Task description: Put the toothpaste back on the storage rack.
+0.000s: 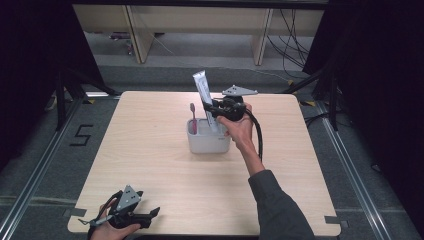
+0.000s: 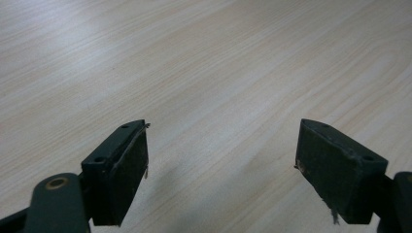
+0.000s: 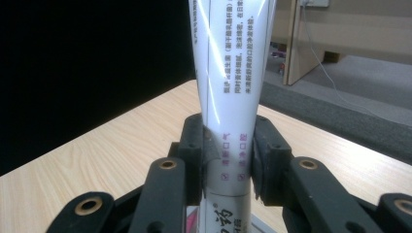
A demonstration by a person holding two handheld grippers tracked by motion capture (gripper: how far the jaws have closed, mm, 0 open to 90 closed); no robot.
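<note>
Right tool [image 1: 214, 111] grips toothpaste tube [image 1: 204, 95], seemingly inside cup [image 1: 207, 142].

Lab: black curtains [image 1: 30, 75], floor rails [image 1: 350, 160] (loose cables [image 1: 292, 40]).

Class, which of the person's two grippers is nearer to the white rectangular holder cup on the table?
The right gripper: it is just above the white rectangular holder cup, clamped on a white toothpaste tube. The left gripper sits open at the table's near edge.
</note>
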